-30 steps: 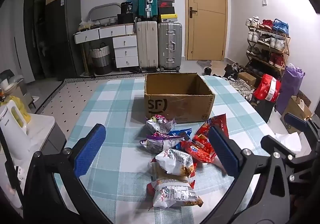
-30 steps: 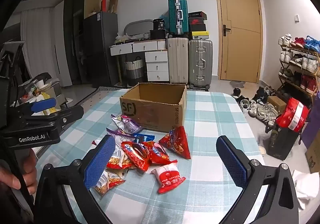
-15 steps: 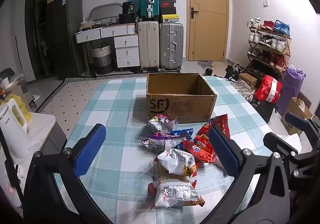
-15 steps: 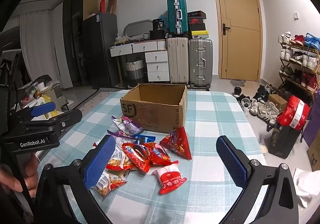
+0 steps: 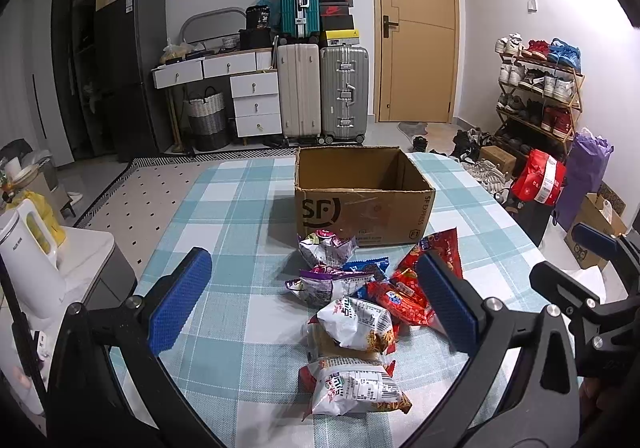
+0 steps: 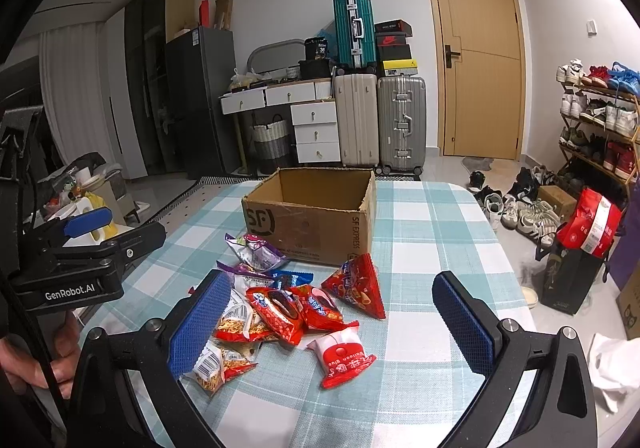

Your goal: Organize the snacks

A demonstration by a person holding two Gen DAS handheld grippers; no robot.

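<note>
A pile of snack bags (image 5: 360, 296) lies on the checked tablecloth in front of an open, empty cardboard box (image 5: 360, 204). The pile holds red, white, purple and blue packets; it also shows in the right wrist view (image 6: 288, 304), with the box (image 6: 312, 224) behind it. A red-and-white packet (image 6: 340, 358) lies nearest the right gripper. My left gripper (image 5: 312, 308) is open and empty above the near side of the pile. My right gripper (image 6: 332, 320) is open and empty, above the pile's near edge.
The table (image 5: 232, 216) has a blue-and-white checked cloth. A white kettle (image 5: 28, 252) stands on a side unit at the left. Suitcases (image 5: 320, 88), drawers and a door are behind. A shoe rack (image 5: 536, 96) and bags stand at the right.
Both grippers have shifted slightly; the views drifted a little toward the box. Nothing was picked up and the snacks have not moved.
</note>
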